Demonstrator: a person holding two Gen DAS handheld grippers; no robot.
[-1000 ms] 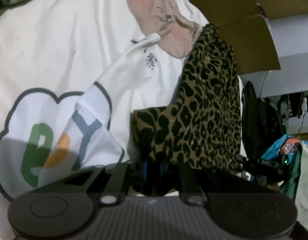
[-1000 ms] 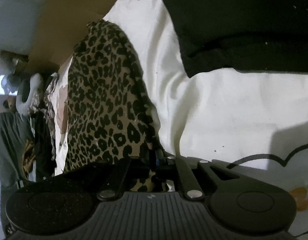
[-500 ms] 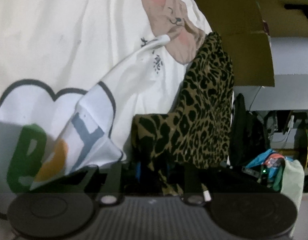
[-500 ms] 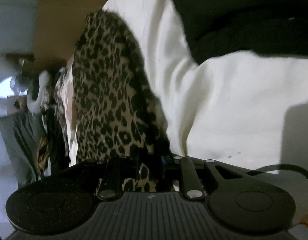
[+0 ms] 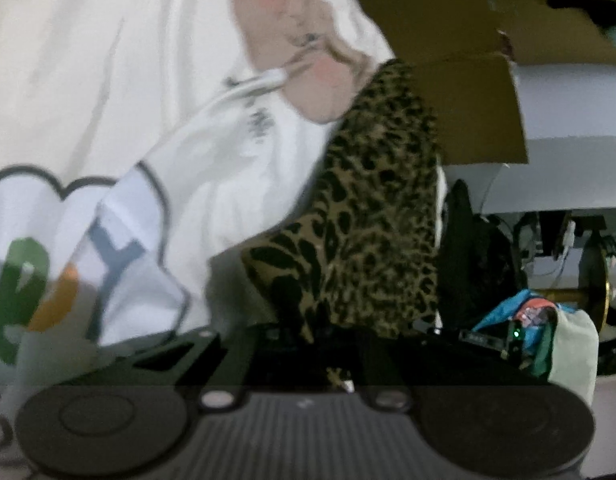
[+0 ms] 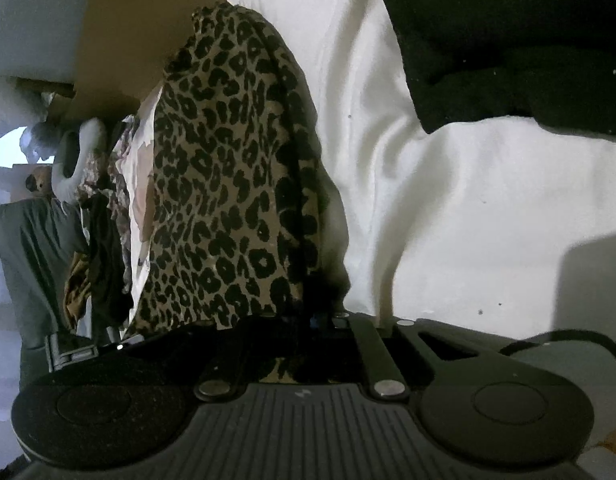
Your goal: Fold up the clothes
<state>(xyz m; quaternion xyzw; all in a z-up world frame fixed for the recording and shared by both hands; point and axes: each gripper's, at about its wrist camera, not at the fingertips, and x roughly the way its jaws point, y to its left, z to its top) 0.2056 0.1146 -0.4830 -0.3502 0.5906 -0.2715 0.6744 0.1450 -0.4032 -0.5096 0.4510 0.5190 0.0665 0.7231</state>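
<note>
A leopard-print garment (image 5: 372,216) stretches up from the lower middle of the left wrist view, over white bedding (image 5: 107,80) printed with cartoons. My left gripper (image 5: 308,332) has its jaws closing on the garment's lower corner, with the cloth pinched between the dark fingers. In the right wrist view the same garment (image 6: 227,184) rises as a tall fold left of centre. My right gripper (image 6: 320,318) is closing its jaws on the bottom edge of that fold, and the cloth drapes over the fingers. The fingertips are mostly hidden by fabric and shadow.
A black garment (image 6: 508,40) lies on the white bedding (image 6: 468,200) at the upper right. A cardboard box (image 5: 468,100) stands behind the bed. Piles of clothes and clutter (image 5: 528,328) sit beyond the bed's edge, and more clothes (image 6: 99,240) hang at the left.
Both views shifted a little and the left one is now blurred. The leopard cloth stays between both pairs of fingers, and its lower corner sits closer to the left fingers.
</note>
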